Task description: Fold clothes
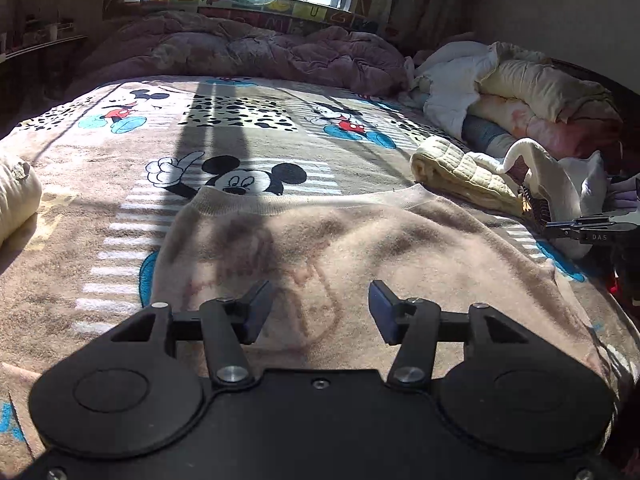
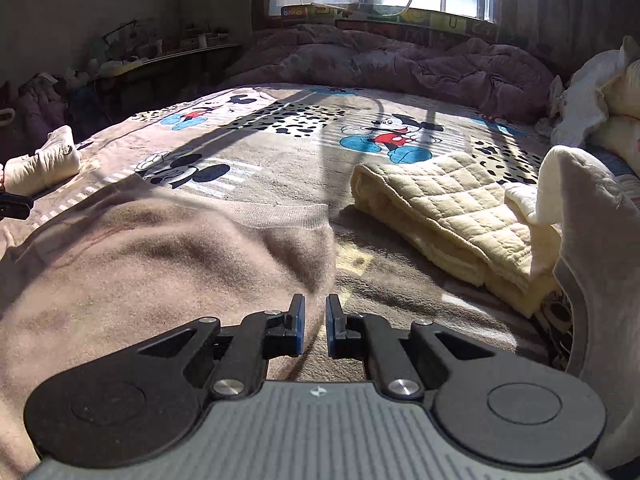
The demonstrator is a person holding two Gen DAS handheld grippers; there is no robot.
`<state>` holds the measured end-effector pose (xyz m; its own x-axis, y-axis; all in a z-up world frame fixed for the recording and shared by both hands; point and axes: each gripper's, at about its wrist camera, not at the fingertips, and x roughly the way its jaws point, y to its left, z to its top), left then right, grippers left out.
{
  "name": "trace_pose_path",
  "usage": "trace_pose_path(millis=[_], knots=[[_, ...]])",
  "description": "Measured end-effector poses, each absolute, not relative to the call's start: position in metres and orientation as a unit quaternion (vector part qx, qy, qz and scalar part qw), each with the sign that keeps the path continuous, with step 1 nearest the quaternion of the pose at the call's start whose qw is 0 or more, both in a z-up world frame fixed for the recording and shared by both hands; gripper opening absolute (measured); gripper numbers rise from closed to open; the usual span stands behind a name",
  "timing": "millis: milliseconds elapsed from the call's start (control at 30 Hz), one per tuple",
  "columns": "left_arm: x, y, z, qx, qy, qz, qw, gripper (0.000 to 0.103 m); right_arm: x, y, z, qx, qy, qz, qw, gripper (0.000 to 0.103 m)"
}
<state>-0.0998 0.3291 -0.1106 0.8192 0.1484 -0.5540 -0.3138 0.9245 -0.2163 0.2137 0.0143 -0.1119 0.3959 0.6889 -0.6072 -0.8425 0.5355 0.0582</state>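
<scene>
**Sweater flat on the bed, both grippers empty**

While my left gripper (image 1: 320, 308) hangs half open over the pink sweater (image 1: 360, 248), nothing sits between its fingers. My right gripper (image 2: 315, 330) is nearly closed, empty, at the sweater's right edge. It lies flat on the cartoon blanket (image 1: 120, 184), ribbed hem farthest from me.

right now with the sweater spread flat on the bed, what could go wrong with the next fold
1. The sweater lies rumpled, with ridges across it; a fold now may lock creases in.
2. The quilted cream blanket sits close beside the sweater's edge, so a sweeping fold could drag or land on it.
3. Neither the left claw nor the right claw holds fabric; the right claw's narrow gap may grab too little or miss the edge.
</scene>
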Motion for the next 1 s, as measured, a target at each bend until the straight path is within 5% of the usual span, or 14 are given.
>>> trace_pose_path(millis=[133, 200, 267, 533, 567, 633, 667, 1000], knots=[[-0.122, 0.258, -0.128, -0.185, 0.254, 0.085, 0.945, 0.053, 0.189, -0.051, -0.130, -0.020, 0.333, 0.399, 0.854, 0.022], [-0.129, 0.223, -0.140, -0.195, 0.247, 0.066, 0.947, 0.053, 0.178, -0.083, -0.147, 0.049, 0.360, 0.359, 0.860, 0.043], [-0.129, 0.201, -0.154, -0.217, 0.246, 0.049, 0.943, 0.053, 0.169, -0.105, -0.171, 0.101, 0.387, 0.322, 0.858, 0.050], [-0.127, 0.160, -0.192, -0.236, 0.260, 0.063, 0.934, 0.053, 0.158, -0.125, -0.216, 0.255, 0.376, 0.293, 0.841, 0.062], [-0.127, 0.159, -0.192, -0.238, 0.258, 0.065, 0.934, 0.053, 0.160, -0.124, -0.219, 0.265, 0.373, 0.294, 0.839, 0.060], [-0.127, 0.161, -0.194, -0.245, 0.256, 0.067, 0.933, 0.053, 0.164, -0.121, -0.224, 0.286, 0.368, 0.297, 0.834, 0.040], [-0.128, 0.160, -0.194, -0.243, 0.256, 0.068, 0.933, 0.053, 0.166, -0.117, -0.227, 0.286, 0.381, 0.303, 0.825, 0.012], [-0.140, 0.151, -0.199, -0.201, 0.257, 0.066, 0.943, 0.055, 0.159, -0.144, -0.214, 0.225, 0.374, 0.235, 0.869, 0.002]])
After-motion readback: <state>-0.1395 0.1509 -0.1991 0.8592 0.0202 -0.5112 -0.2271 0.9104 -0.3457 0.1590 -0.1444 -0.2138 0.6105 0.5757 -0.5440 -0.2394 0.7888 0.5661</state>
